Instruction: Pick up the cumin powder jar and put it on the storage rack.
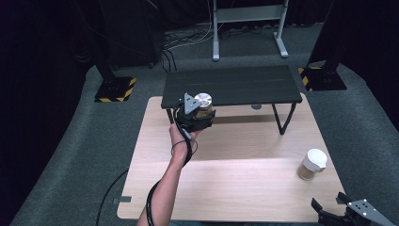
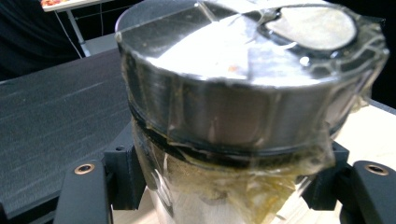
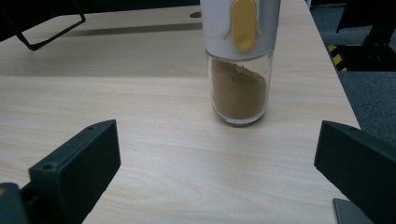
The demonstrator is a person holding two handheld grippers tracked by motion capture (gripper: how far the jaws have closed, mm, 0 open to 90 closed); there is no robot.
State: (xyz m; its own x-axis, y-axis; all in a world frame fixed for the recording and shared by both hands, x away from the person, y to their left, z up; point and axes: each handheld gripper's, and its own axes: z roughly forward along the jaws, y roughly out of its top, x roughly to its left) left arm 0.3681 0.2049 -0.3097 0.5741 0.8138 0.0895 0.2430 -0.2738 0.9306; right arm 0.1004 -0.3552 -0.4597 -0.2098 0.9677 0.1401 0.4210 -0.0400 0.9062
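Observation:
A glass jar with a silver metal lid (image 1: 203, 104) (image 2: 243, 93), holding yellowish contents and wrapped in clear tape, is lifted above the wooden table near the front edge of a low black shelf (image 1: 233, 84). My left gripper (image 1: 196, 116) (image 2: 224, 186) is shut on its glass body just under the lid. A second jar (image 1: 311, 164) (image 3: 239, 60), with a white cap, a yellow tab and brown powder, stands upright on the table at the right. My right gripper (image 1: 331, 212) (image 3: 217, 172) rests at the table's near right corner, open, facing that jar from a short way off.
The light wooden table (image 1: 226, 188) stands on grey carpet. The black shelf (image 2: 51, 121) rests on thin legs at the table's far side. Black stand bases with yellow-black stripes (image 1: 114, 89) and a metal frame (image 1: 249, 28) are on the floor behind.

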